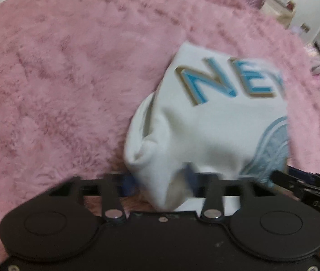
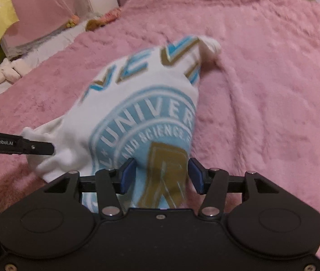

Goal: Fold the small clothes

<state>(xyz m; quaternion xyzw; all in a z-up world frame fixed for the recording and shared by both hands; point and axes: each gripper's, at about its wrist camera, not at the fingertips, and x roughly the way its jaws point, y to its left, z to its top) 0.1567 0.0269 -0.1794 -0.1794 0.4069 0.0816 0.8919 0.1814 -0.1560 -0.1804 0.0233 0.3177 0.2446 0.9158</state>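
Blue-padded fingers of the right gripper (image 2: 161,176) stand part-closed around the printed lower hem of the small white cotton shirt with blue-and-gold lettering (image 2: 142,103), which hangs lifted above the fluffy pink blanket (image 2: 273,90); the left gripper (image 1: 178,180) pinches a bunched white edge of that shirt, its far end trailing toward the blanket. A good fold probably needs both grips held firm, kept level and apart so the cloth is taut, then lowered evenly onto the blanket.

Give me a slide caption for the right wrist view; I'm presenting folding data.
Right hand-held gripper pinching a white printed cotton shirt above a fluffy pink blanket.
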